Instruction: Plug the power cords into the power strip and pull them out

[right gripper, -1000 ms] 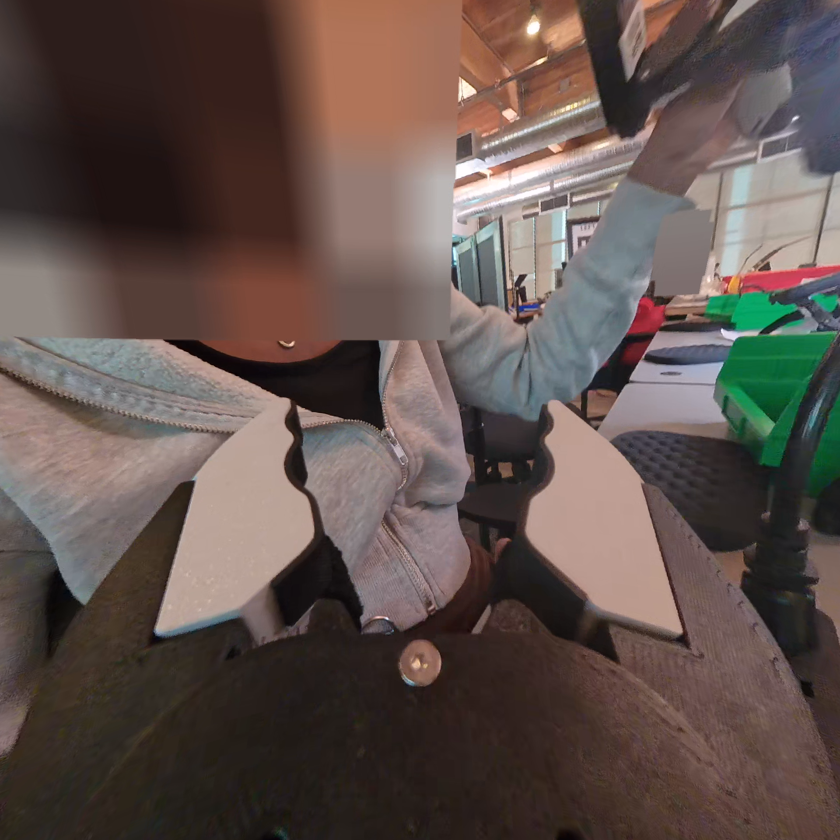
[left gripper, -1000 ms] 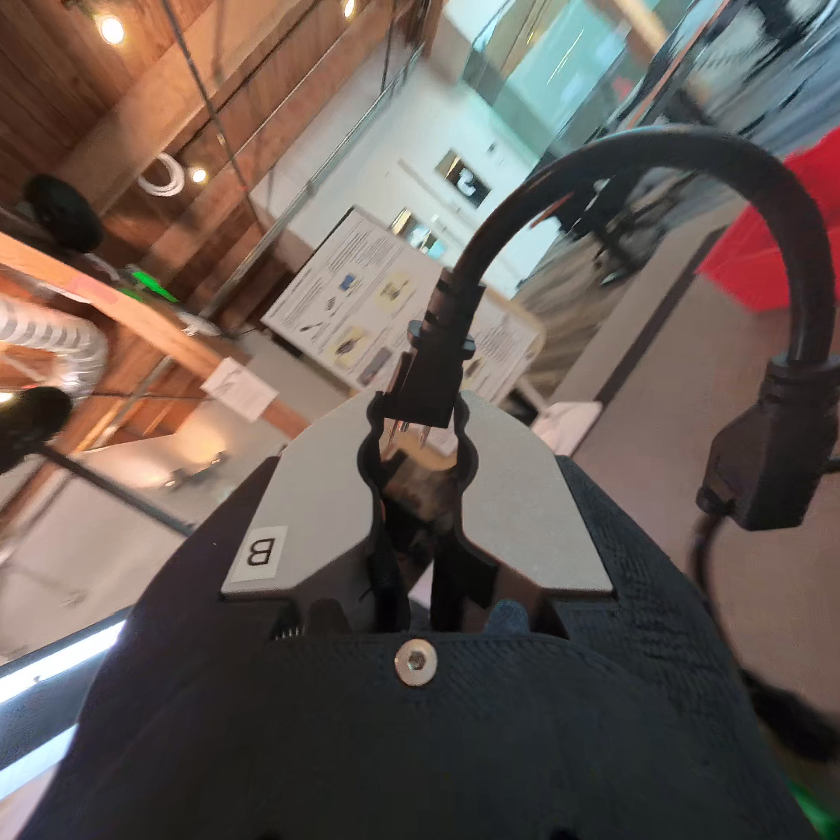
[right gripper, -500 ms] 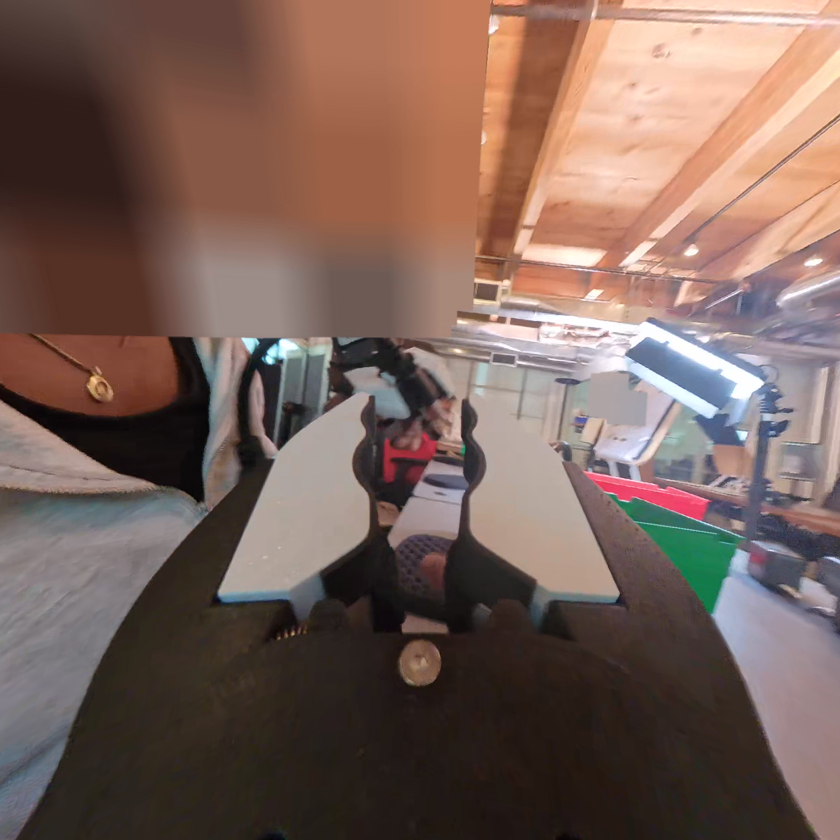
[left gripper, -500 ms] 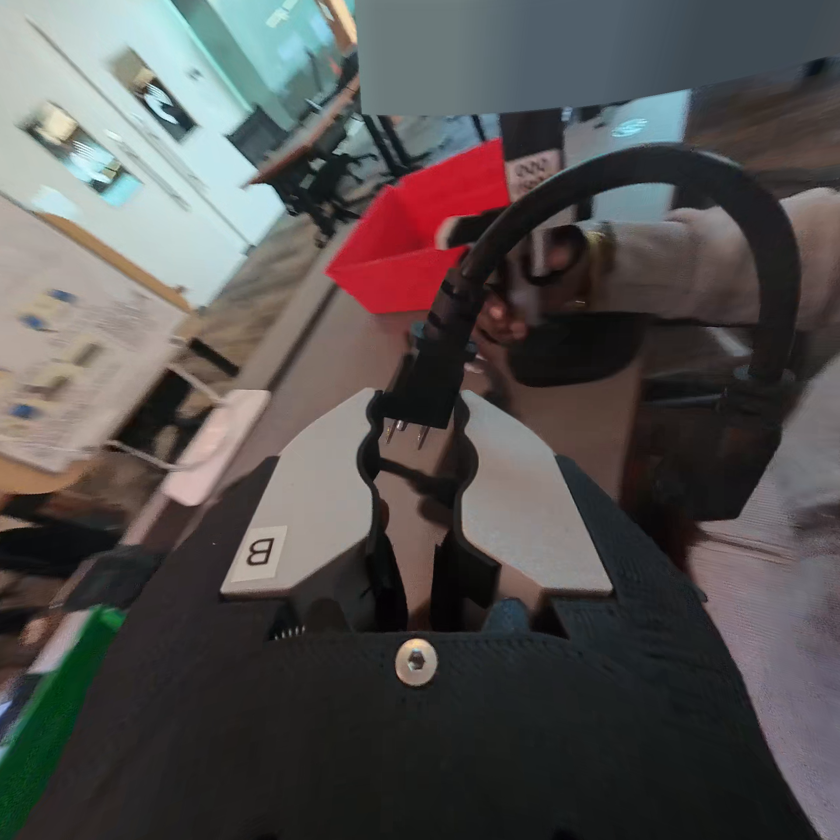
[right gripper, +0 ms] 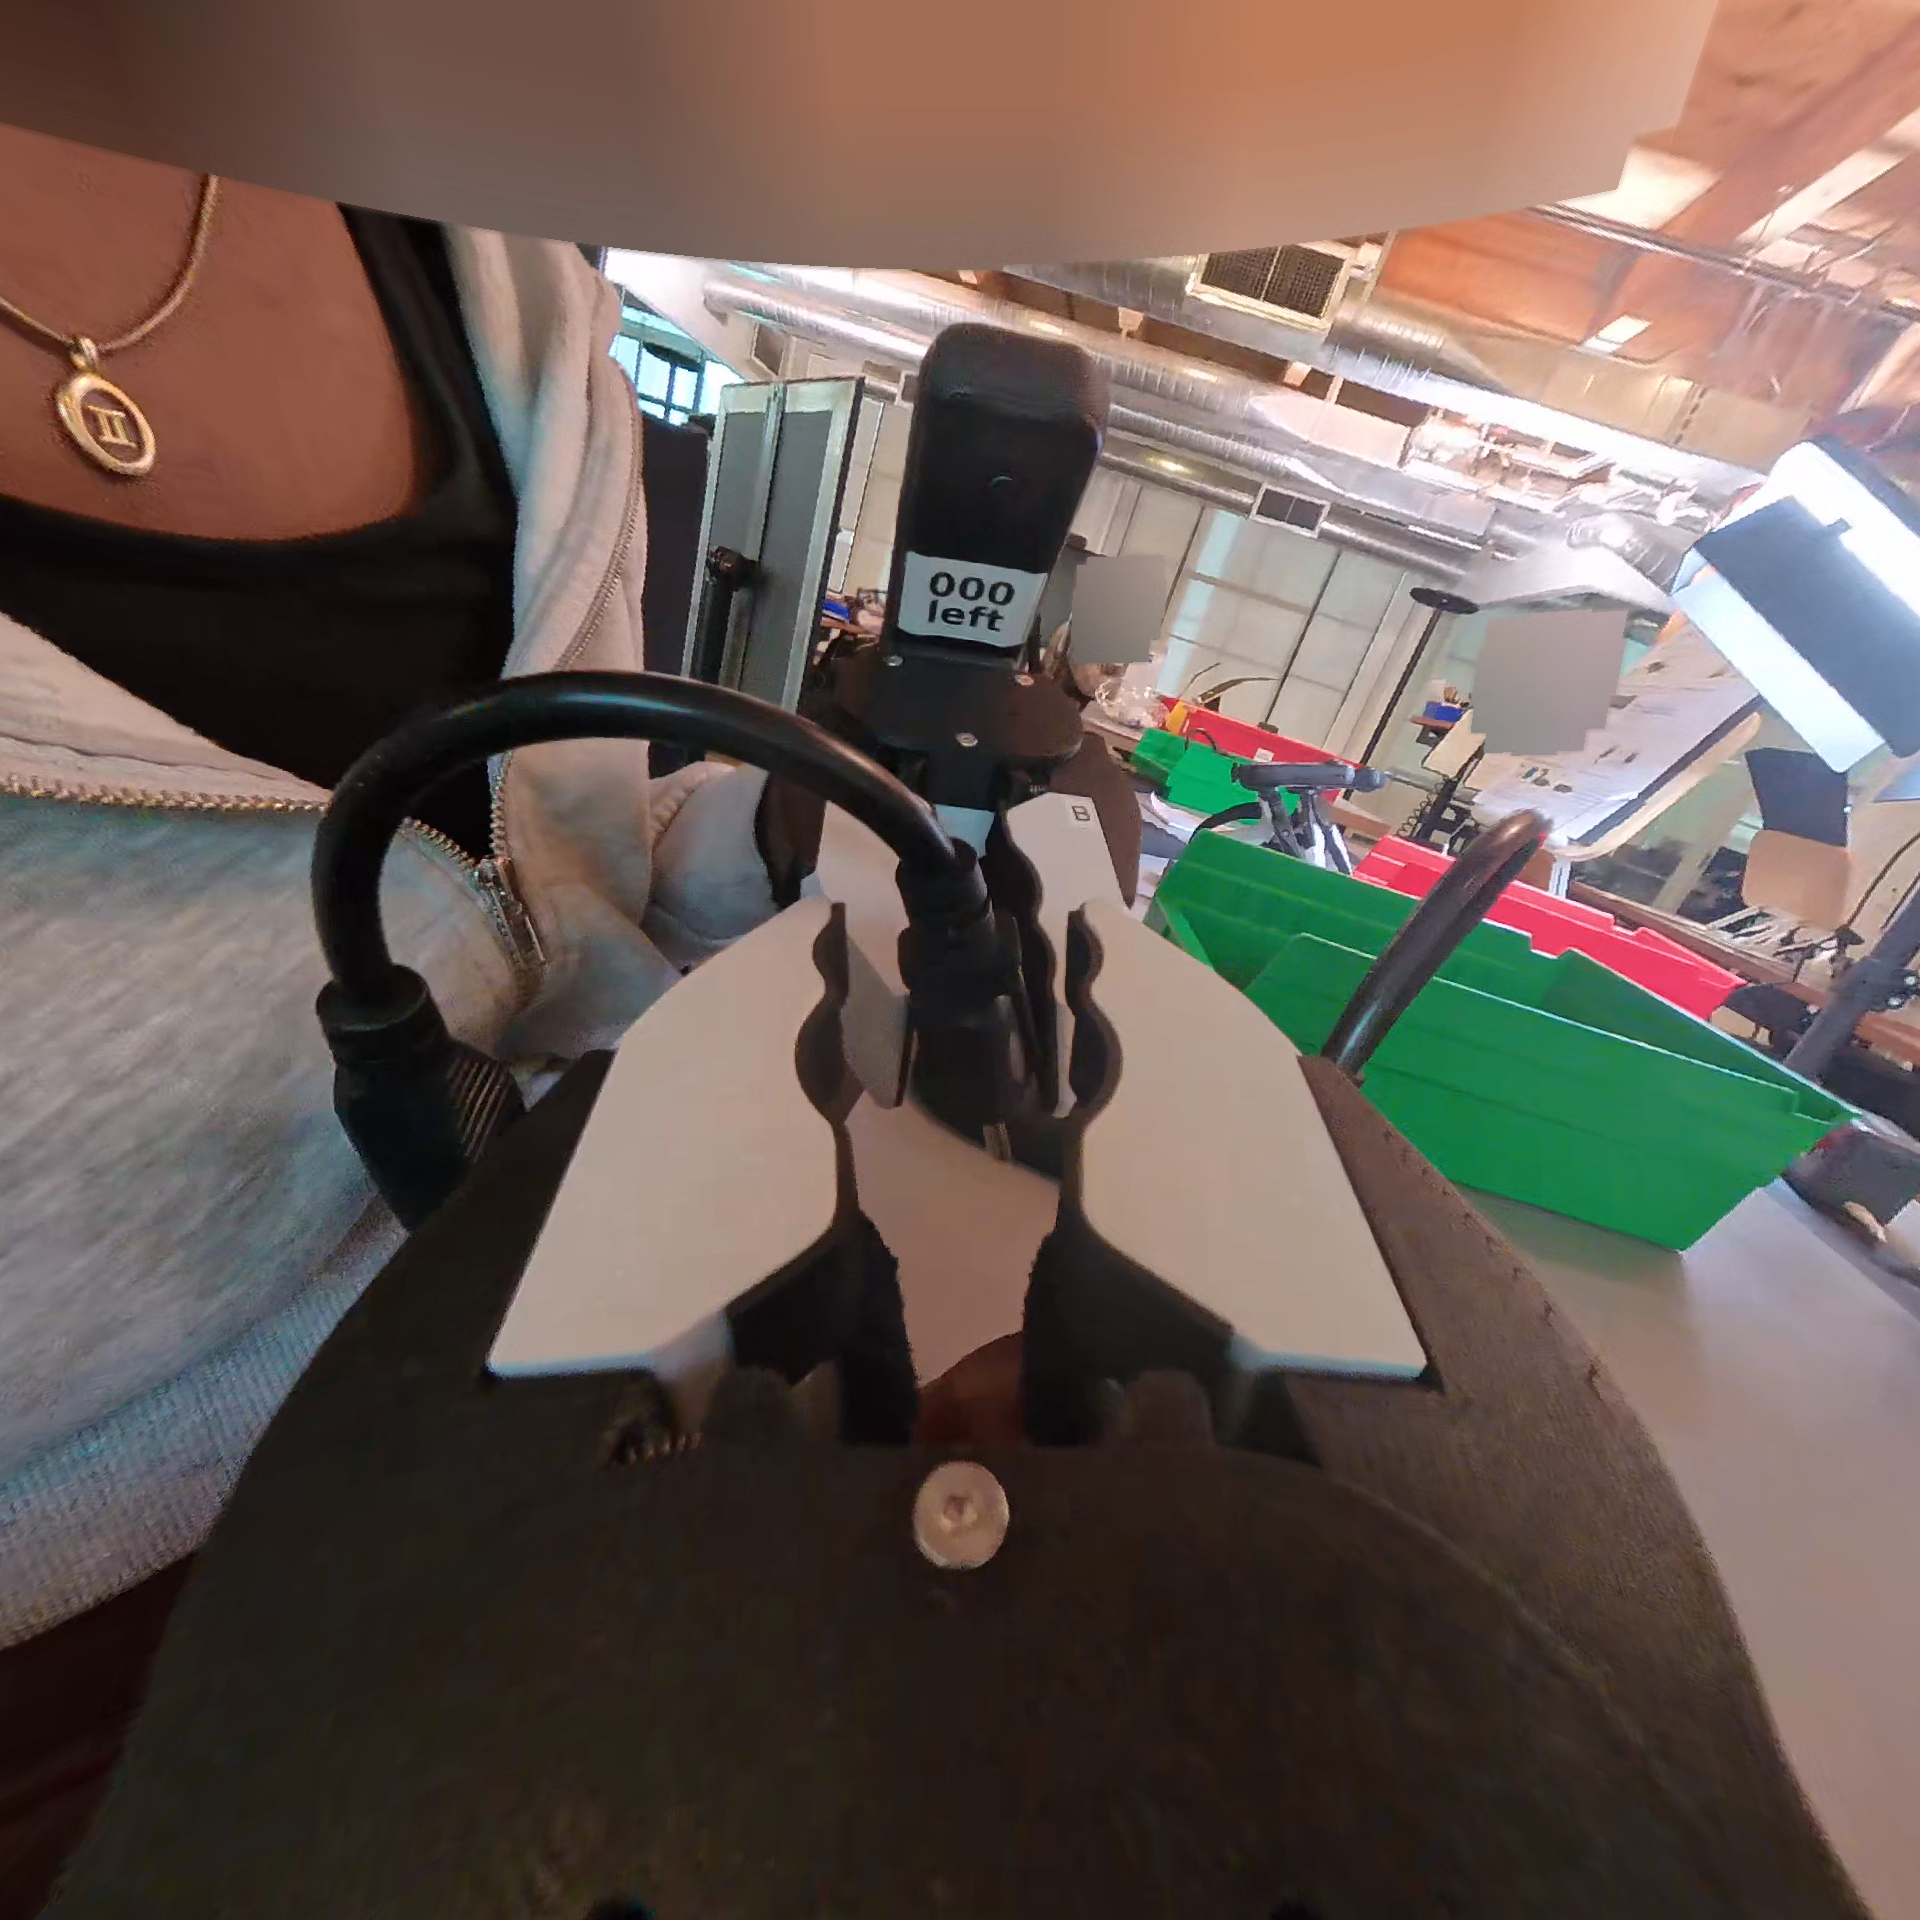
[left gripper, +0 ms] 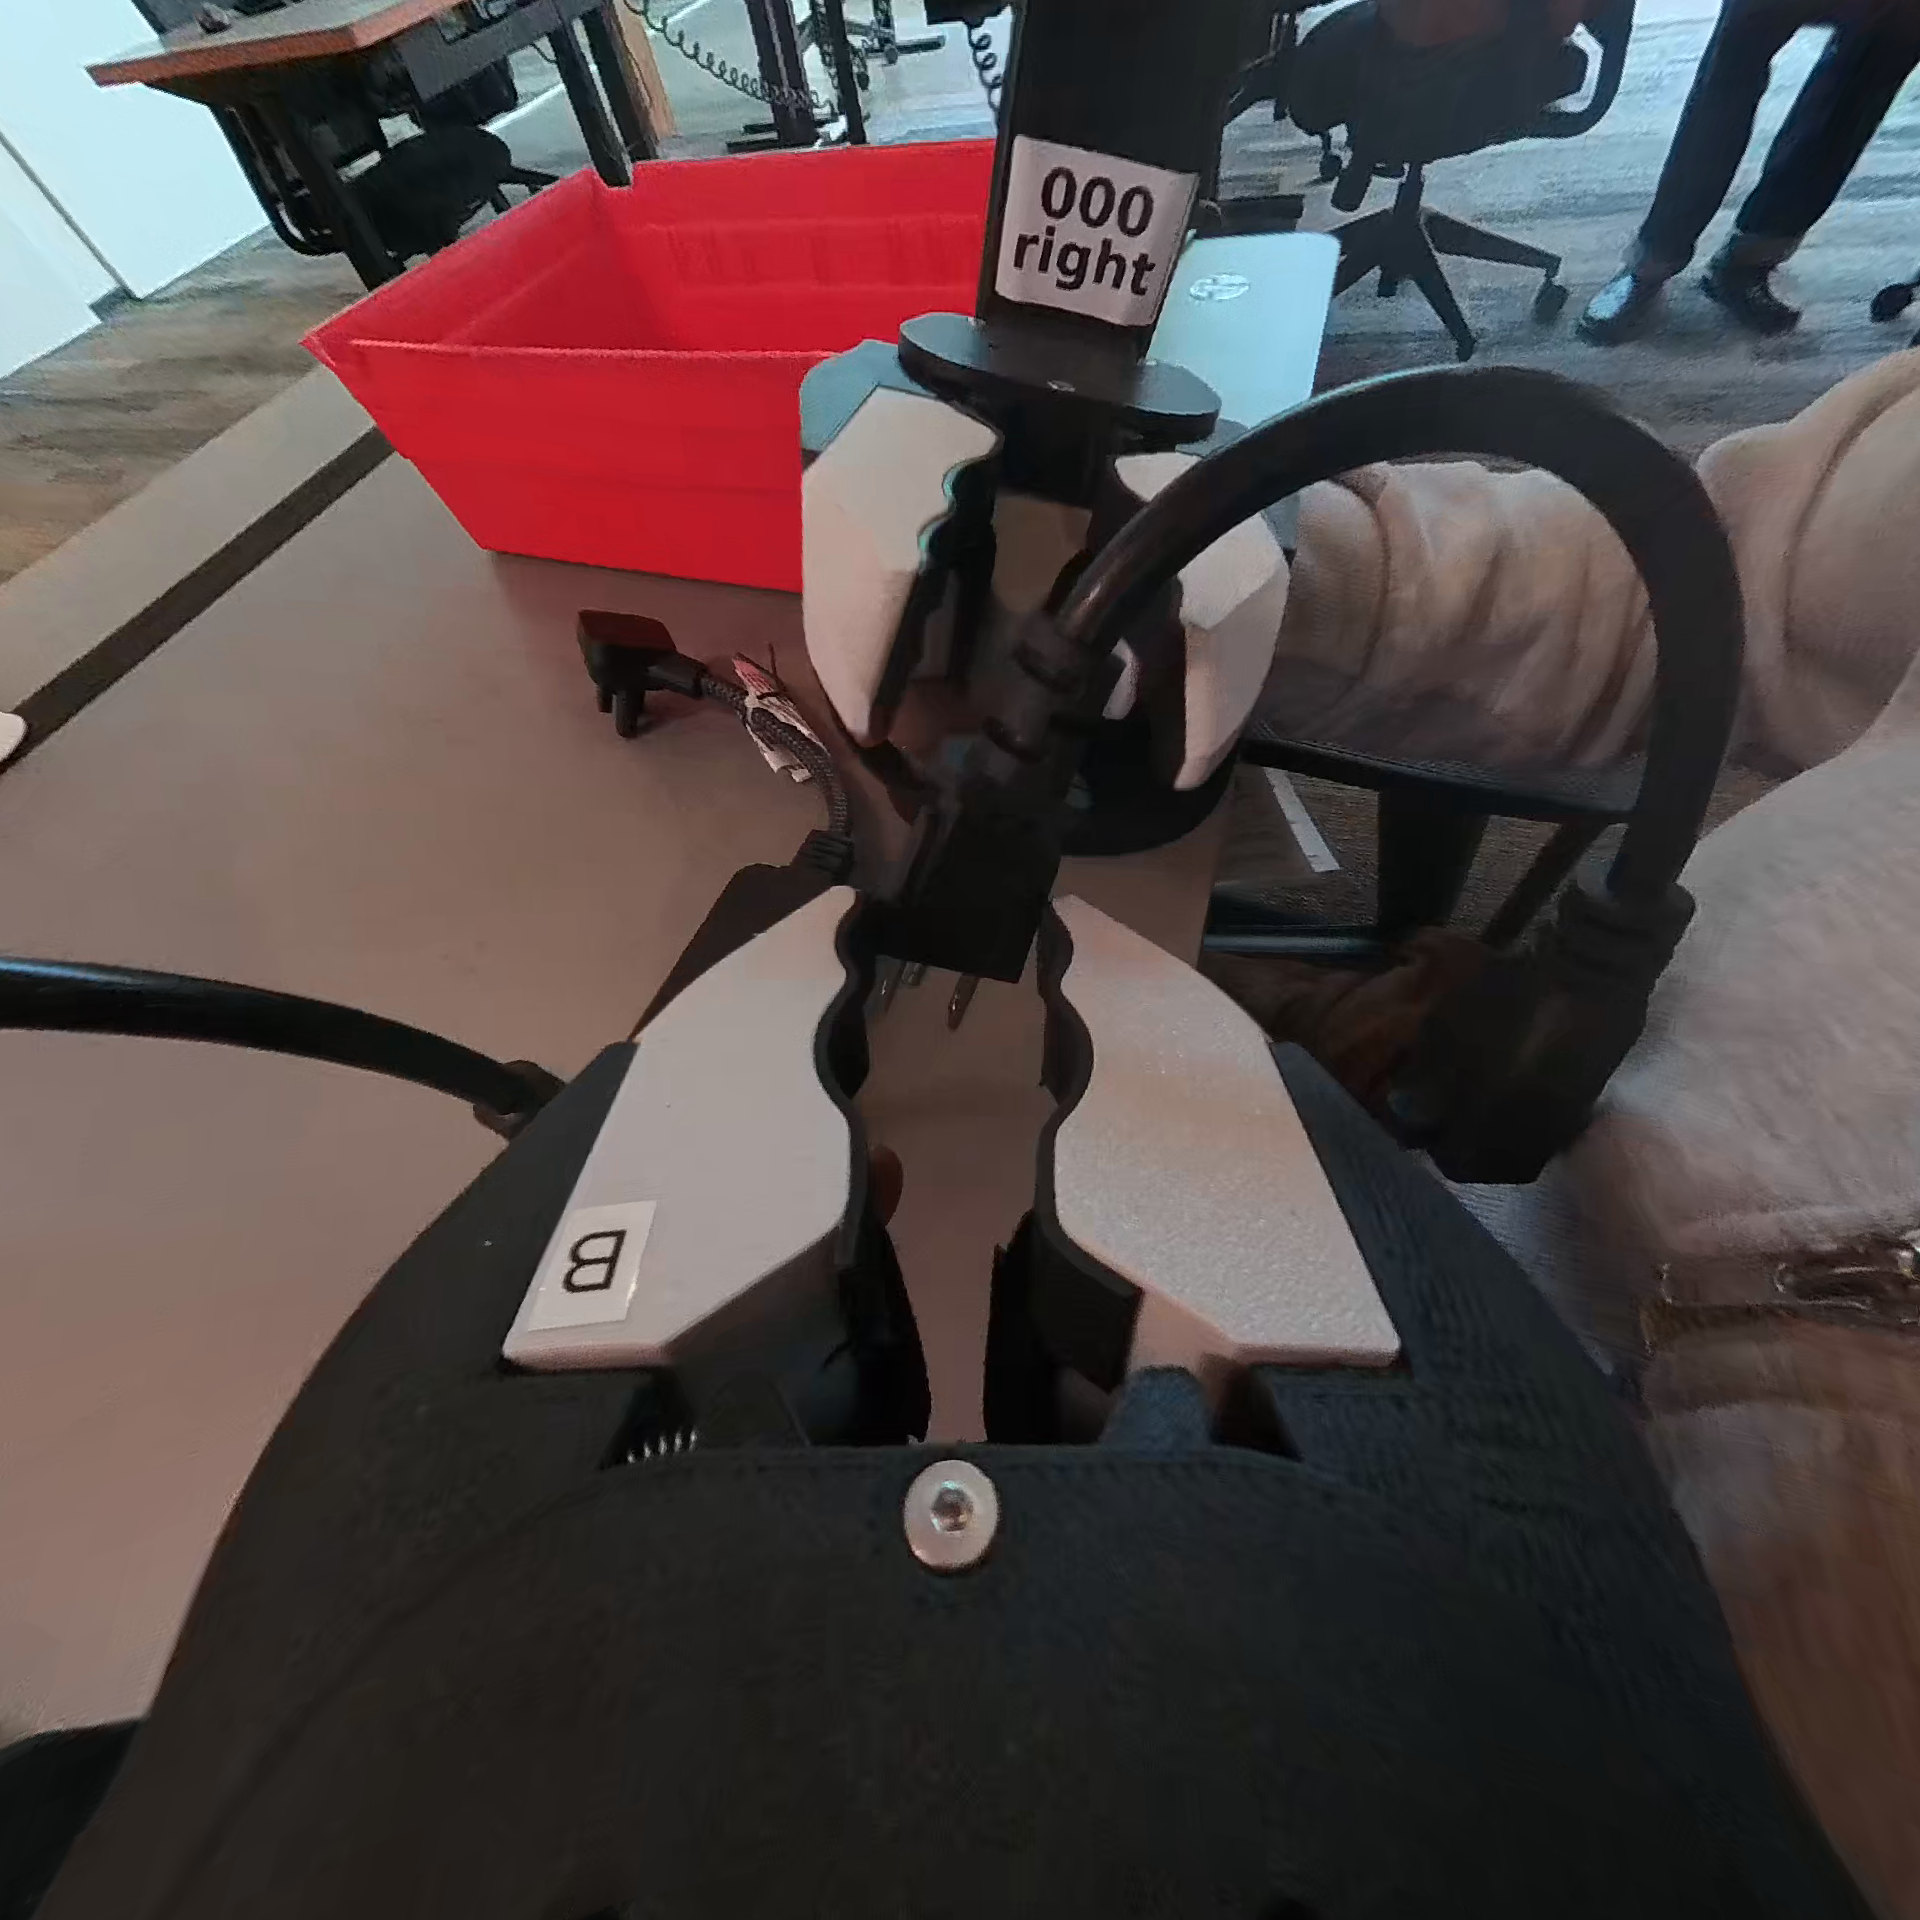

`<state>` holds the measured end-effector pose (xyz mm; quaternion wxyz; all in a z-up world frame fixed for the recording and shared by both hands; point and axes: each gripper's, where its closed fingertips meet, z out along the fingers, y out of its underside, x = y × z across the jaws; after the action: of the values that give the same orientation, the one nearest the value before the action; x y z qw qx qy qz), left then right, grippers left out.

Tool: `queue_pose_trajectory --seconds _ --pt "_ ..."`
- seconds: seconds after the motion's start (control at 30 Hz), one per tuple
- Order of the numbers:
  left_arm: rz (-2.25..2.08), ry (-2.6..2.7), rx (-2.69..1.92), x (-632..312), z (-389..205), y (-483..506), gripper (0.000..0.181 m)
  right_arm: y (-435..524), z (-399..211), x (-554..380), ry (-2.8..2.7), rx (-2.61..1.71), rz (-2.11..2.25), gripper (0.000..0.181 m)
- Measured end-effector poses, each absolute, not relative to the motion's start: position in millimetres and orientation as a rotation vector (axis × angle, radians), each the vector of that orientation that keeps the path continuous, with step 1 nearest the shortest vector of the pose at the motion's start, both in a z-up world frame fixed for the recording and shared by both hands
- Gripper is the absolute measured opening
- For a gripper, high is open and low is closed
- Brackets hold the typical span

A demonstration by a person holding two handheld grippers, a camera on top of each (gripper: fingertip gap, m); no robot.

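Brown tabletop [left gripper: 312,779] fills the left wrist view, with a red bin [left gripper: 623,416] at its far side and office chairs behind it. A second ago that camera pointed up at the wooden ceiling and a poster wall. It has since swung down over the table.

The left gripper [left gripper: 945,956] has kept its hold throughout. Its fingertips are clamped on the body of the black plug [left gripper: 966,914], with the prongs pointing back toward the camera. The power cord [left gripper: 1558,416] arches up and over to the person's side, and its black connector [left gripper: 1538,1018] hangs by a pale fleece jacket [left gripper: 1766,1195].

The right gripper [right gripper: 956,935] is new to this meeting. A second ago it gaped wide in front of the person's jacket, and half a second ago it was nearly closed in mid-air. Now it faces the left one, its fingers parted on either side of the plug's ribbed neck. A gap shows on at least one side, so it is not pinching.

A small plug on a braided cable [left gripper: 634,665] lies on the table near the red bin. A green bin [right gripper: 1507,1039] sits on the table in the right wrist view.

White stickers with black print sit on the left gripper's finger [left gripper: 592,1262] and on each gripper's camera post [left gripper: 1086,234].
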<state>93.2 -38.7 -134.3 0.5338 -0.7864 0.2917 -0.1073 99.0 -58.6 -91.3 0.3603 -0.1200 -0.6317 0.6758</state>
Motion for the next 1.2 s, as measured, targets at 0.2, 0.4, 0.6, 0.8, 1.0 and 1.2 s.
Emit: queue_pose_trajectory --seconds 0.2,0.4,0.6,0.8,1.0,1.2 --pt "-0.341 0.692 -1.861 102 -138 -39 0.029 -61 -102 96 -1.700 -0.335 1.720 0.031" --pt "-0.381 0.655 -1.827 103 -137 -36 0.029 -59 -103 96 -1.757 -0.416 1.756 0.024" --pt "-0.337 0.568 -1.815 68 -130 -40 0.034 -35 -90 88 -1.617 -0.576 1.853 0.024" --pt "-0.041 0.681 -1.947 12 -154 -47 0.051 -21 -105 70 -1.635 -0.751 1.768 0.023" --pt "-0.148 0.898 -2.036 4 -170 -28 0.067 -10 -105 62 -1.584 -0.860 1.796 0.023" --pt "-0.206 1.109 -2.098 -2 -200 -5 0.065 3 -111 50 -1.544 -1.011 1.801 0.023"
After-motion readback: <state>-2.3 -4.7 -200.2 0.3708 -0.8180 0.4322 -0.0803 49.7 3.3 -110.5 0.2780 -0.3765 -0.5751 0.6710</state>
